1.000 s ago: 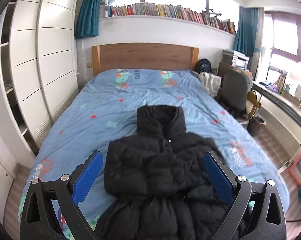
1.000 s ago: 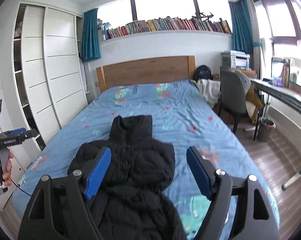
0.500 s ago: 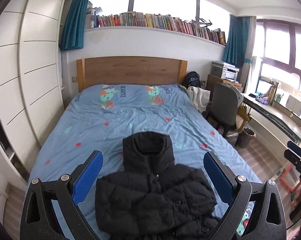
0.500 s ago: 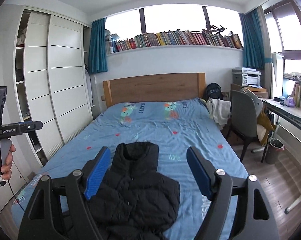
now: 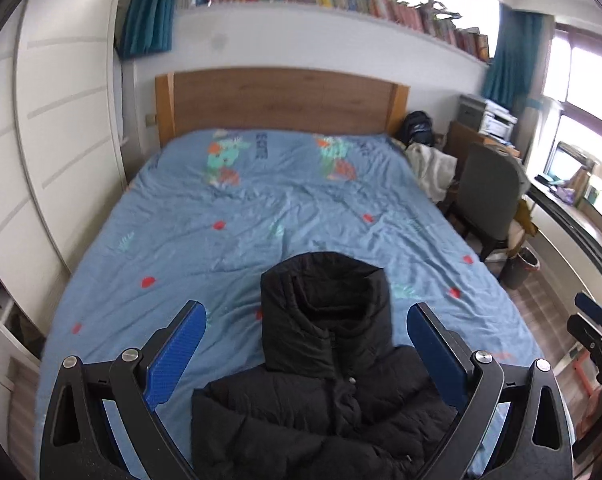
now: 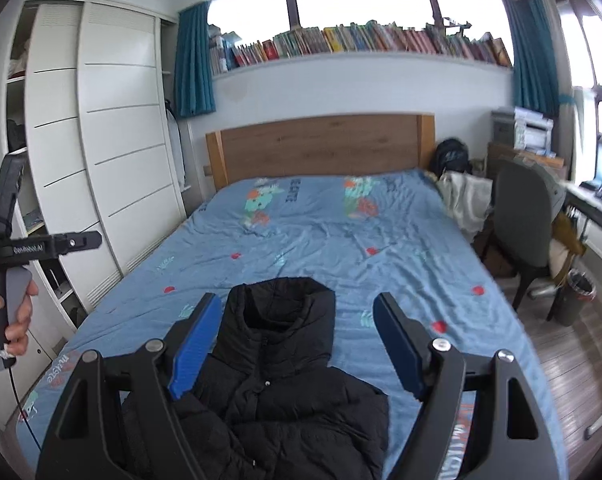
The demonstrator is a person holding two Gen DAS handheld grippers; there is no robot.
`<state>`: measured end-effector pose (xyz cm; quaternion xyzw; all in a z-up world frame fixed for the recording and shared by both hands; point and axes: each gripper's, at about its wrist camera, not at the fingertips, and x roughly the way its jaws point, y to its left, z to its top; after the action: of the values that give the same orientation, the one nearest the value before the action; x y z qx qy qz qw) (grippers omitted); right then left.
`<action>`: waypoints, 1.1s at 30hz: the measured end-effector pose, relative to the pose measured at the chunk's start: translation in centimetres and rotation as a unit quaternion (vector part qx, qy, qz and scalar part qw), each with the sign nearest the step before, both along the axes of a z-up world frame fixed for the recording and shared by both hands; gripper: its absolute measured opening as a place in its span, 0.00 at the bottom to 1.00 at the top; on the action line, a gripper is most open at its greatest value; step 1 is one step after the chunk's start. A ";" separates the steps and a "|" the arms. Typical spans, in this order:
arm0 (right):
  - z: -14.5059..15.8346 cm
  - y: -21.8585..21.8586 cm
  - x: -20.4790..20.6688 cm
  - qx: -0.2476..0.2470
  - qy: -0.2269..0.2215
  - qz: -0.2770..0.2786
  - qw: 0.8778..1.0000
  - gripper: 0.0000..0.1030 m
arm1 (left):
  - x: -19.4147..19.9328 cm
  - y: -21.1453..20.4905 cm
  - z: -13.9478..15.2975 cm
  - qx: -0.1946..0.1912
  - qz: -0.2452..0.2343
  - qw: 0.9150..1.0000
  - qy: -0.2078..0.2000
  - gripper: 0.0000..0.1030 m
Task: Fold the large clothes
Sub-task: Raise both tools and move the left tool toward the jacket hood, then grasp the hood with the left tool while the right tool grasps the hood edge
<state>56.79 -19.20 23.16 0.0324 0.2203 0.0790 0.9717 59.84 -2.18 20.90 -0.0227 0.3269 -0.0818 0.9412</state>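
Observation:
A black puffer jacket [image 5: 325, 400] lies front up on the foot end of the blue bed [image 5: 221, 240], its hood [image 5: 325, 292] pointing at the headboard. The left gripper [image 5: 306, 312] hangs above it, blue pads wide apart, open and holding nothing. In the right wrist view the same jacket [image 6: 277, 400] sits below the right gripper [image 6: 297, 300], which is also open and apart from the cloth. A hand holds the left gripper's handle [image 6: 5, 248] at the left edge. The jacket's lower hem is hidden behind the gripper bodies.
White wardrobe doors [image 6: 113, 160] run along the bed's left side. A grey chair [image 6: 521, 208], a bin [image 6: 577, 296] and a desk stand on the right by the wooden floor. The headboard [image 5: 281, 96] and a book shelf are at the far wall.
Both hand-held grippers have travelled level near the foot of the bed, and the jacket now sits lower in each view. Jaws stayed wide apart; the jacket lies as before.

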 end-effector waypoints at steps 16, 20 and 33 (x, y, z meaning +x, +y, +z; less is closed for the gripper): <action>-15.9 -0.9 19.8 0.057 0.094 -0.014 0.994 0.75 | 17.8 6.8 -17.1 -0.147 0.026 0.980 0.132 0.89; -18.1 -1.1 23.6 0.084 0.097 -0.022 0.991 0.75 | 20.7 6.8 -20.6 -0.166 0.025 0.975 0.147 0.89; -26.5 0.0 33.6 0.088 0.127 -0.027 0.988 0.75 | 26.7 6.6 -29.2 -0.240 0.033 0.956 0.168 0.89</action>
<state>90.37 -19.25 -3.35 0.1338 0.3335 0.0666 0.9308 86.49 4.42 -8.32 -0.2718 0.4504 -0.1212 0.8418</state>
